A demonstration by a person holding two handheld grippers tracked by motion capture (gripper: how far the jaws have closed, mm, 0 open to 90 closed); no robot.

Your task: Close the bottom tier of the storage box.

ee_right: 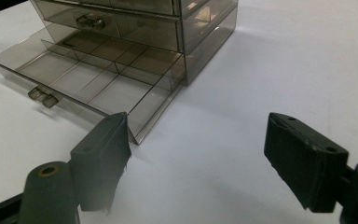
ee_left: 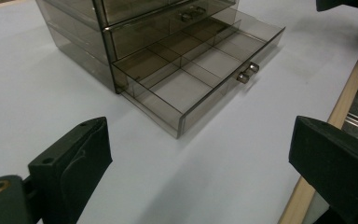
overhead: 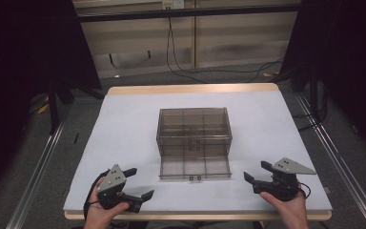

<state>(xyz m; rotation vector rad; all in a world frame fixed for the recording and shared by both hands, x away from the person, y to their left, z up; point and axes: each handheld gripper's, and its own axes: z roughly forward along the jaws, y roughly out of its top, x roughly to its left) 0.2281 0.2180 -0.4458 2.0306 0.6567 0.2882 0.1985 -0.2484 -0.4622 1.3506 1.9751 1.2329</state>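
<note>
A smoky clear plastic drawer cabinet (overhead: pixel 194 125) stands in the middle of the white table. Its bottom drawer (overhead: pixel 195 168) is pulled out toward me, divided into several empty compartments, with two small knobs (overhead: pixel 195 178) on its front. The same drawer (ee_left: pixel 200 65) shows in the left gripper view, and the drawer (ee_right: pixel 93 74) again in the right gripper view. My left gripper (overhead: pixel 139 185) rests near the front edge, left of the drawer, open and empty. My right gripper (overhead: pixel 257 172) sits to the drawer's right, open, nothing between its jaws.
The white table (overhead: pixel 124 124) has a wooden rim (overhead: pixel 190 88) at the far side and front. Metal rails (overhead: pixel 43 157) run along the floor on both sides. Cables (overhead: pixel 181 67) lie on the floor beyond the table.
</note>
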